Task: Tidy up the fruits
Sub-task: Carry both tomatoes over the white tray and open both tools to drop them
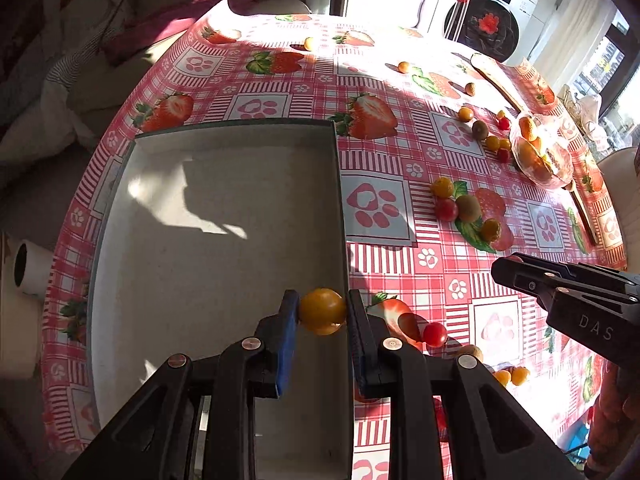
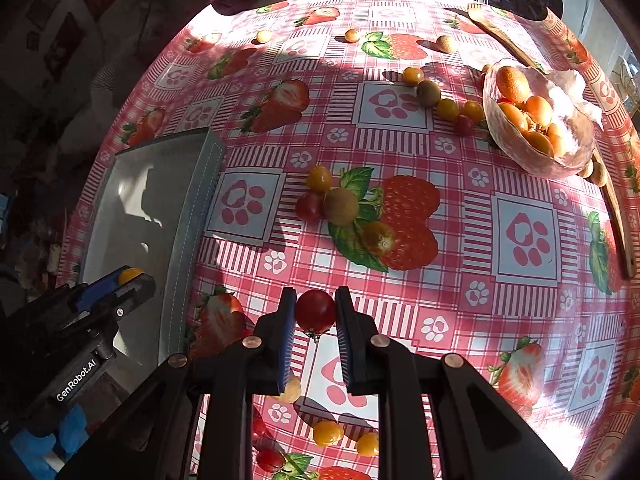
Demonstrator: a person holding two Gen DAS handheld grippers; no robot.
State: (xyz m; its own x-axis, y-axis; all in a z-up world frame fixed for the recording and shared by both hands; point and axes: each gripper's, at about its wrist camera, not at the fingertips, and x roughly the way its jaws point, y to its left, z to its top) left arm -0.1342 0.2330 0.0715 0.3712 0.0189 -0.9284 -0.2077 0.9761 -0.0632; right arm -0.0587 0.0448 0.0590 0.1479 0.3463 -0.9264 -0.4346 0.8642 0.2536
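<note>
While carrying fruit in both grippers, reading the scene thus:

Table: round, draped in a red-and-white checked oilcloth printed with strawberries and paw marks point(image 2: 400, 152), lying under everything.

Tray: shallow grey rectangular tray with raised walls point(image 1: 338, 200), sitting empty at the table's left side; seeming the likely drop place.

Bowl: clear glass bowl of orange fruit point(image 2: 520, 156), standing far right, well apart from the tray.

Left gripper: black two-finger gripper with blue pads point(image 1: 322, 312), clamping narrow on a round yellow cherry tomato point(image 1: 322, 311); hanging right over the tray's right wall, tomato just inside the rim.

Right gripper: matching black gripper with blue pads point(image 2: 315, 312), pinching narrow on a round red cherry tomato point(image 2: 315, 311); hovering above bare cloth, tray lying to its left.

Deciding relation: left hand being the nearer one, already above the tray; right hand needing to travel leftwards past the wall before letting go.

Risk: crowding both grippers over the same rim.

Loose fruit: small yellow, red and brown-green pieces point(image 2: 340, 206) lying scattered on the cloth, awaiting sorting.
</note>
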